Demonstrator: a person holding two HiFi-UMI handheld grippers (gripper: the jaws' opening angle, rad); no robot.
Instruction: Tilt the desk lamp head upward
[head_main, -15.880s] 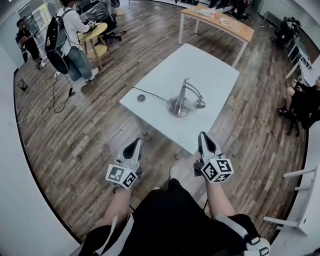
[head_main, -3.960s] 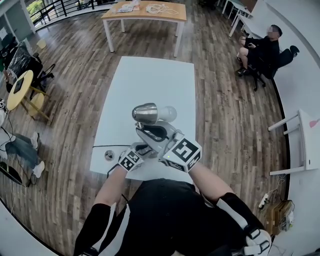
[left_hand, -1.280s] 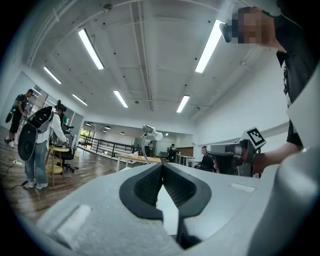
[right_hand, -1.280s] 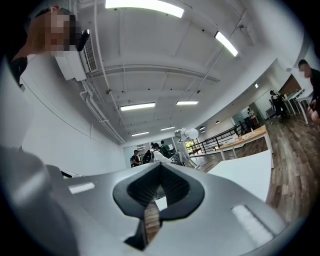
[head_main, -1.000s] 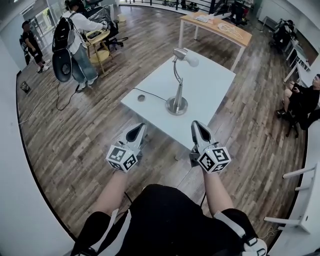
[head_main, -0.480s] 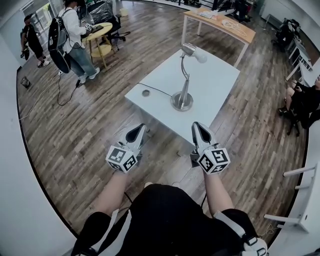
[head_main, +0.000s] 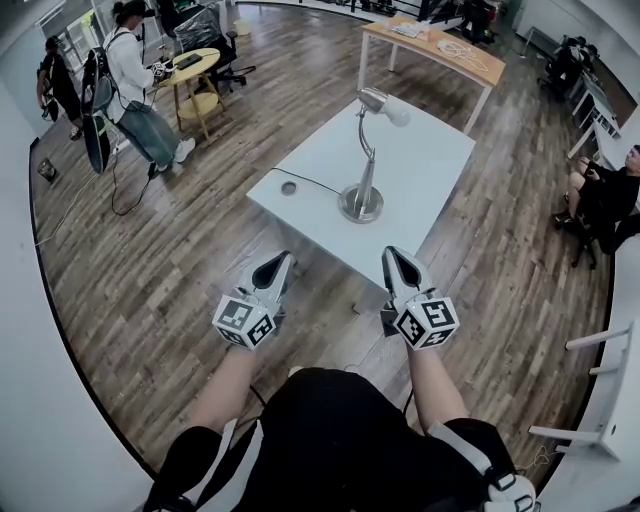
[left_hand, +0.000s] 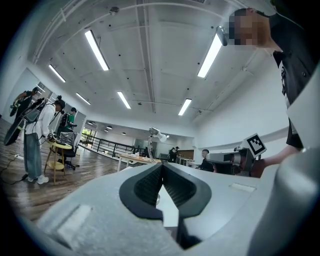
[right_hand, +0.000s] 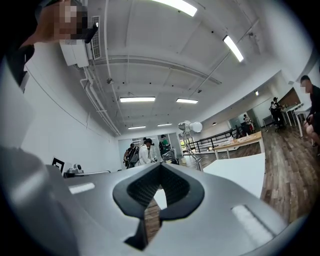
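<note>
A silver desk lamp (head_main: 363, 165) stands on a round base on the white table (head_main: 420, 170); its head (head_main: 380, 104) is raised at the top of the stem, also seen far off as the lamp head (left_hand: 156, 133) and the lamp head (right_hand: 191, 127). My left gripper (head_main: 272, 268) and right gripper (head_main: 396, 262) hang side by side in front of the table's near edge, well short of the lamp. Both are shut with nothing between the jaws.
A black cable and a small round puck (head_main: 289, 187) lie on the table's left part. Persons (head_main: 130, 80) stand by a yellow round table at the far left; another person (head_main: 605, 200) sits at the right. A wooden table (head_main: 435, 45) stands behind.
The view has shifted slightly; both grippers keep their place before the table and stay shut. The persons at the far left have moved a little.
</note>
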